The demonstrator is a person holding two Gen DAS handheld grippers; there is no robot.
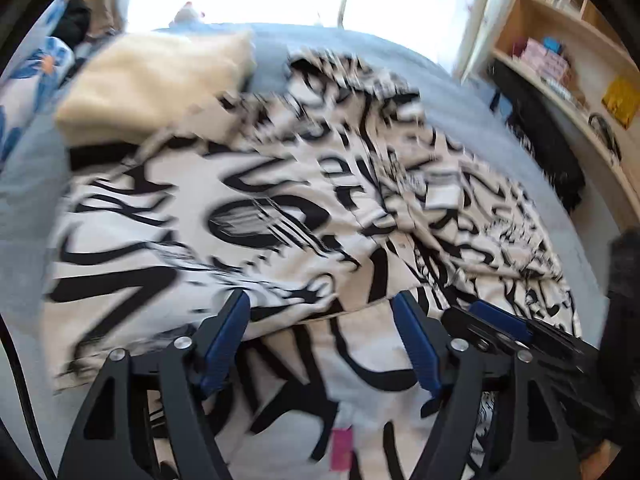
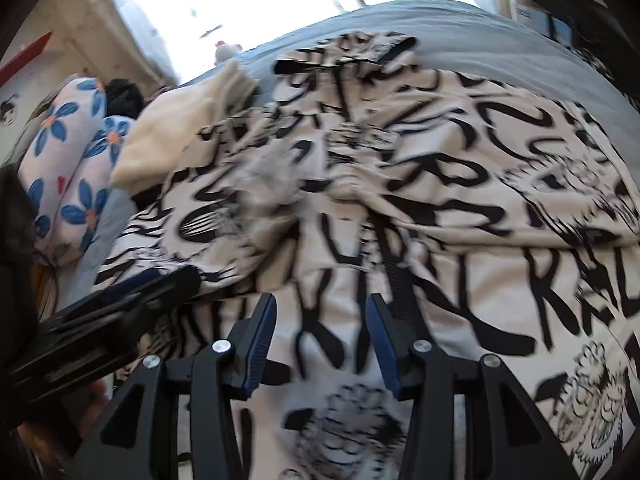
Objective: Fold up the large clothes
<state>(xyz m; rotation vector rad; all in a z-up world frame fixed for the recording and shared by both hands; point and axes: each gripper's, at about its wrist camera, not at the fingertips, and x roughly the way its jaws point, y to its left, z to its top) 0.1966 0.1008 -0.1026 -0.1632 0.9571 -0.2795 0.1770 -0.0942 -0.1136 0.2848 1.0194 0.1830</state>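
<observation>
A large cream garment [image 1: 256, 208] printed with black lettering lies spread and rumpled over the blue-grey bed [image 1: 360, 44]. A fold of it crosses the near edge, and a pink tag [image 1: 342, 448] shows at its hem. My left gripper [image 1: 320, 312] hovers over that near fold, its jaws wide open with only cloth seen beneath them. The right gripper [image 1: 500, 320] sits close beside it on the right. In the right wrist view the same garment [image 2: 460, 184] fills the frame. My right gripper [image 2: 320, 308] stands open above it, holding nothing, and the left gripper [image 2: 152, 280] shows at the lower left.
A folded cream cloth [image 1: 152, 80] rests on the bed at the garment's far left corner. Floral pillows [image 2: 68, 160] lie beyond it. A wooden shelf unit [image 1: 560, 40] and a dark item [image 1: 548, 152] stand to the right of the bed. Bright windows are behind.
</observation>
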